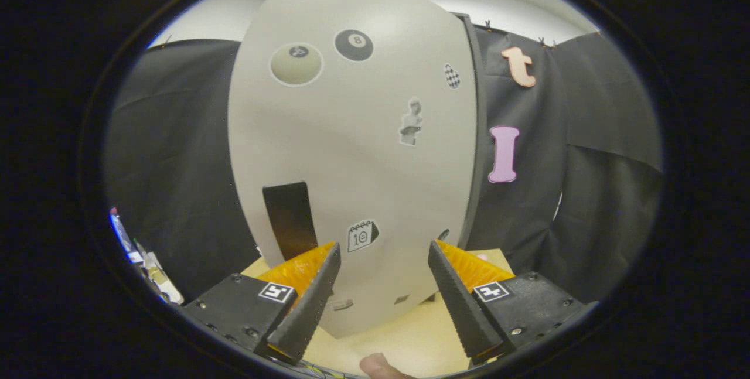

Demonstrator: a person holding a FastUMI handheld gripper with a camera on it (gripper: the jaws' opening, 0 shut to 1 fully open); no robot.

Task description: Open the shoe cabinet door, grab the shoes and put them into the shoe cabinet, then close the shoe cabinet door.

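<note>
Fingers spread wide on the tool (384, 285), nothing pinched; shoe cabinet door (357, 150) stands dead ahead, its dark handle (290, 218) off left.

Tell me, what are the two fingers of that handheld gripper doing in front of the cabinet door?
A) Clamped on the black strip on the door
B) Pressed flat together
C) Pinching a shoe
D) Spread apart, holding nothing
D: the gripper has its fingers spread apart with only the cabinet door beyond the gap, and the black strip sits untouched past one finger.
</note>
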